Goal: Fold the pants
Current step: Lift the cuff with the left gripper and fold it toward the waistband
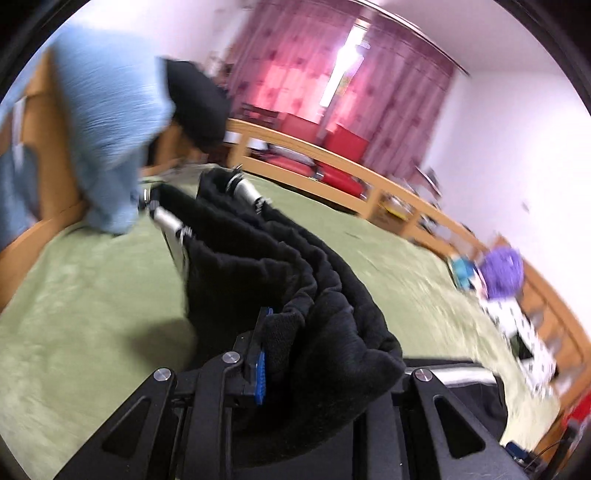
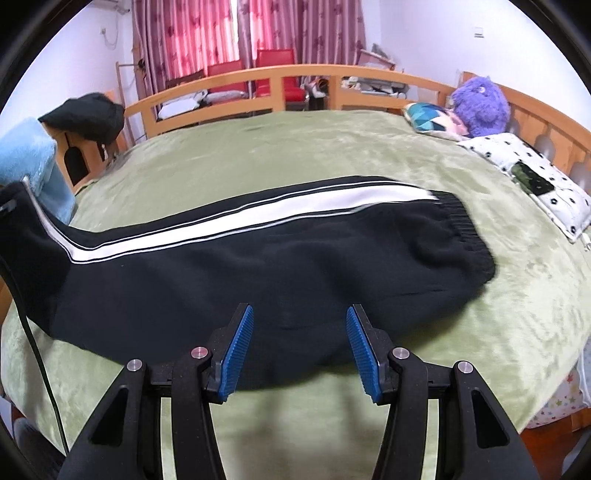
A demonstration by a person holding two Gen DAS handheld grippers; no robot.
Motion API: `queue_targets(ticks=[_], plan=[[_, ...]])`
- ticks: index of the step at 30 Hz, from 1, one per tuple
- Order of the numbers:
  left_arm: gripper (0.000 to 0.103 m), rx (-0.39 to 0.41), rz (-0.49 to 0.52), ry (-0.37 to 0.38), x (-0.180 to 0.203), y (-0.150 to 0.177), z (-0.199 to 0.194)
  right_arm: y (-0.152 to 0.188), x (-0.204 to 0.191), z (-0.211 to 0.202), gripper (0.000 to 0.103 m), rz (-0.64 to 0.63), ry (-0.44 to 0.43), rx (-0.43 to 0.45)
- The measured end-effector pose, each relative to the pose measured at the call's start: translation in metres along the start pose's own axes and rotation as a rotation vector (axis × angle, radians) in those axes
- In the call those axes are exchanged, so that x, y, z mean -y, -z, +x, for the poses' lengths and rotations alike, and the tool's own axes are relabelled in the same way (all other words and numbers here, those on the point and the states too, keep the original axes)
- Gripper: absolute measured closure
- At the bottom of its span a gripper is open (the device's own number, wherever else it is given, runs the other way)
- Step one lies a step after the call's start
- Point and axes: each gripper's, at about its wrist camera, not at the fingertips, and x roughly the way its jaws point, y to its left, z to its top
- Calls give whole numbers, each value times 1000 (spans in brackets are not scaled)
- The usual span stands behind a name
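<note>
Black fleece is bunching between my left fingers, which are pinching a gathered end of the pants and lifting it off the bed; one blue pad is showing against the cloth. My right fingers are standing spread with nothing between them, hovering just above the near edge of the pants. Beyond them the pants are lying lengthwise across the green blanket, white stripe running along the far side and ribbed end pointing right. Further back a spotted pillow and a purple plush toy are sitting by the wooden rail, with red curtains hanging behind
</note>
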Motion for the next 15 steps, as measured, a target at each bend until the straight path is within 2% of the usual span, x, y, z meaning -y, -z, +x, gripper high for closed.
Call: queue_targets(ticks=[4,7,9,12,14,15], plan=[[83,-62,76,60,78,27,25,10,47,-10,51,38,18,-4],[83,-164,91,81,124,65,58,21,81,-13,51,96,23,-21],[83,-291,58,75,139,105,93,27,100,-15,51,140,20,-32],[82,-437,85,27,146,152,128,33,117,-20,51,155,24,-32],[81,-434,86,34,143,158,123,36,123,-20,50,153,32,-31],[69,-428,72,71,139,153,115,37,124,-19,50,154,30,-36]])
